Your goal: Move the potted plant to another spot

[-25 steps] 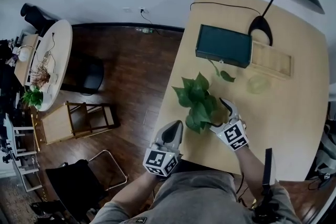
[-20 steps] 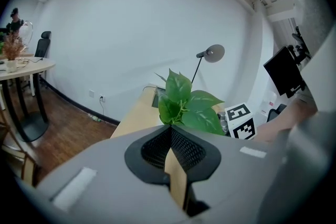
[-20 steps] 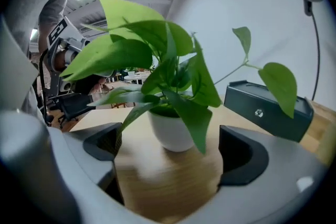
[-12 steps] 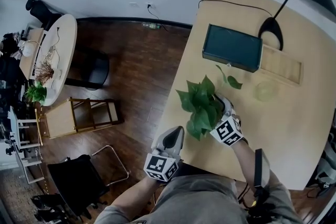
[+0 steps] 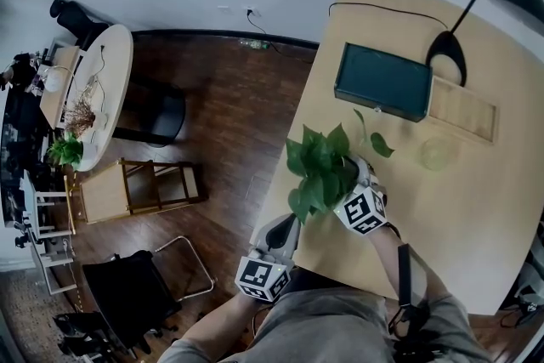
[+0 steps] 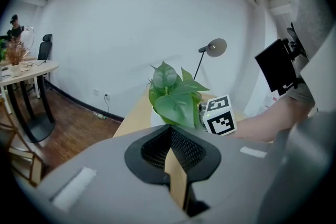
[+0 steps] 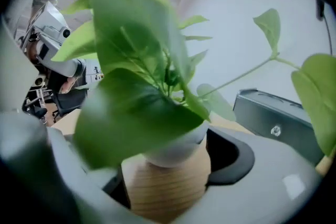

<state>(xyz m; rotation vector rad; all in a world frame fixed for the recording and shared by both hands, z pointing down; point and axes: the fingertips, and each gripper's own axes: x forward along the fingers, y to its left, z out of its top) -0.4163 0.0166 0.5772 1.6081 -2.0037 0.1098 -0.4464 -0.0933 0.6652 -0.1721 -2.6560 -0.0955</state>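
Observation:
A leafy green potted plant (image 5: 320, 172) sits near the left edge of the light wooden table (image 5: 476, 200). Its white pot with a wooden base (image 7: 167, 176) fills the gap of my right gripper (image 5: 360, 176), whose jaws are closing and grip it from both sides. Leaves (image 7: 134, 76) hide most of the right gripper view. My left gripper (image 5: 286, 225) hovers at the table's near left corner, shut and holding nothing, pointing toward the plant (image 6: 175, 96). The right gripper's marker cube (image 6: 219, 115) shows beside it.
A dark green box (image 5: 382, 82), a black lamp base (image 5: 446, 57), a shallow wooden tray (image 5: 463, 108) and a pale round dish (image 5: 438, 153) lie at the back of the table. On the wooden floor to the left stand a wooden rack (image 5: 136, 187) and a round table (image 5: 98, 98).
The right gripper has carried the plant leftward, toward the table's left edge and away from the green box. The left gripper has stayed near the table's corner.

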